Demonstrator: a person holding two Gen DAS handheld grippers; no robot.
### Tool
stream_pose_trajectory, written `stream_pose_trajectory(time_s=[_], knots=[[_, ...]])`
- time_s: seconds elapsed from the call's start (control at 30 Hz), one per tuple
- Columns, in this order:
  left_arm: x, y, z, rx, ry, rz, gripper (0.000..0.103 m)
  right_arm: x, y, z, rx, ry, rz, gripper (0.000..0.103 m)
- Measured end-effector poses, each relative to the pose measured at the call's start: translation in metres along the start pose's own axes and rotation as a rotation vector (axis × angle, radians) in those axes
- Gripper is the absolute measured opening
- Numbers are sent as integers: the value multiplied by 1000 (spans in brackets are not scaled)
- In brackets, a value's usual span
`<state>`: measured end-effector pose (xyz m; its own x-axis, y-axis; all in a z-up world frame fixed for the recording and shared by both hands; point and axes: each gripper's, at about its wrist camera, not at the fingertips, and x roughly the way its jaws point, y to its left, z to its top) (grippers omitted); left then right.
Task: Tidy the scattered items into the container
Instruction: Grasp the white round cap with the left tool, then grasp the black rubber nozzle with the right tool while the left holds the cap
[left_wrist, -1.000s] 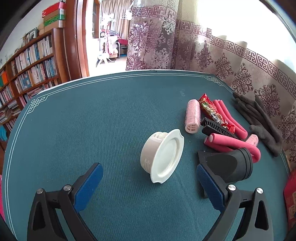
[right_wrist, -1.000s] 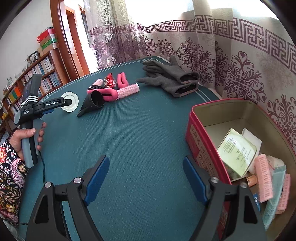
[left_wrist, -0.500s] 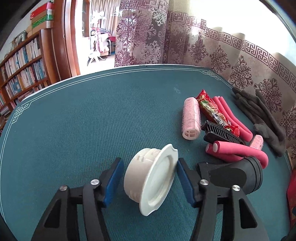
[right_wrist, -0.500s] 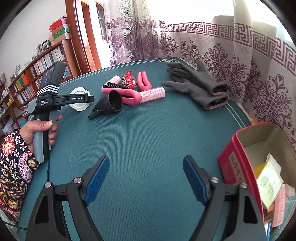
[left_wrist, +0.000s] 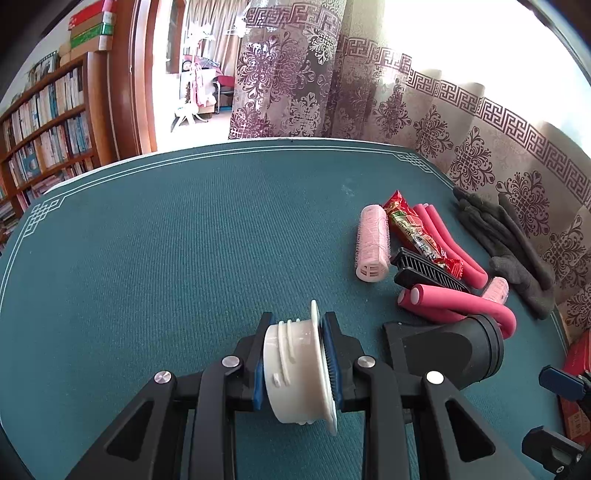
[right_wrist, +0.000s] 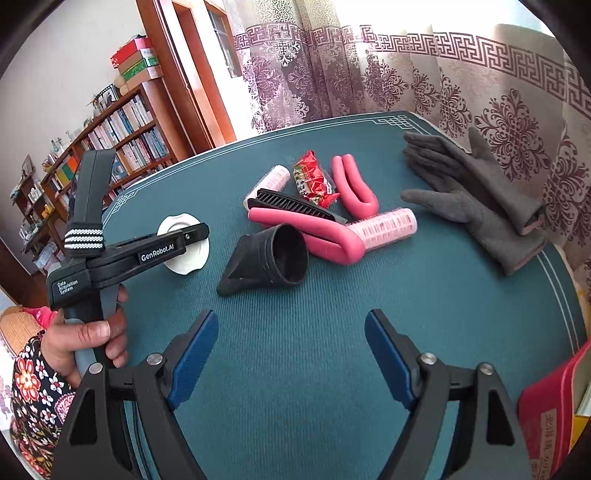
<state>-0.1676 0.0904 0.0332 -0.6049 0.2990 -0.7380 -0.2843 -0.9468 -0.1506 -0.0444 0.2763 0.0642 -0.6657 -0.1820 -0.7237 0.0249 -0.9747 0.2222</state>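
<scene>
My left gripper (left_wrist: 295, 354) is shut on a white round flanged cap (left_wrist: 299, 373), low over the green table. The cap also shows in the right wrist view (right_wrist: 183, 254) behind the left gripper's body (right_wrist: 147, 251). My right gripper (right_wrist: 291, 354) is open and empty above bare cloth. The red tin container (right_wrist: 554, 417) sits at the lower right edge. Scattered ahead lie a black nozzle (right_wrist: 273, 258), pink foam rollers (right_wrist: 314, 232), pink hair curlers (right_wrist: 384, 225), a black comb (right_wrist: 295, 205), a red snack packet (right_wrist: 312, 179) and grey gloves (right_wrist: 476, 195).
The green table (left_wrist: 166, 240) has a white border line near its edges. Patterned curtains (left_wrist: 461, 129) hang behind the far and right sides. A bookshelf (left_wrist: 44, 125) and a doorway stand at the left. The person's hand (right_wrist: 88, 332) holds the left gripper.
My left gripper has closed on the white cap, which now stands on edge between the pads. My right gripper has swung left, away from the tin, toward the scattered items.
</scene>
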Motion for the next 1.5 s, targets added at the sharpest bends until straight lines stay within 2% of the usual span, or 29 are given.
stream_pose_trajectory(time_s=[0.17,0.33,0.47,0.67,0.83,0.87,0.9,1.0,1.17,1.5], knots=[[3,3,0,-7,6,-5,27,26,9,15,-37,4,-24,84],[3,4,0,-15,4,-9,28,55,-5,24,96,77,30,84],[5,4,0,-18,6,-13,28,69,-13,28,163,98,50,84],[7,6,0,-29,10,-21,28,76,-5,34,137,72,20,88],[7,6,-1,-30,10,-21,28,83,11,34,24,47,-62,86],[7,6,-1,-29,10,-21,28,82,15,32,-7,38,-75,79],[7,6,-1,-29,10,-21,28,80,16,30,-23,32,-52,73],[7,5,-1,-23,11,-19,28,75,15,24,-25,40,-22,71],[6,-2,-4,0,18,-12,28,57,-1,11,39,63,39,67],[-20,-34,-27,73,31,-25,28,-14,-26,-33,78,35,76,63]])
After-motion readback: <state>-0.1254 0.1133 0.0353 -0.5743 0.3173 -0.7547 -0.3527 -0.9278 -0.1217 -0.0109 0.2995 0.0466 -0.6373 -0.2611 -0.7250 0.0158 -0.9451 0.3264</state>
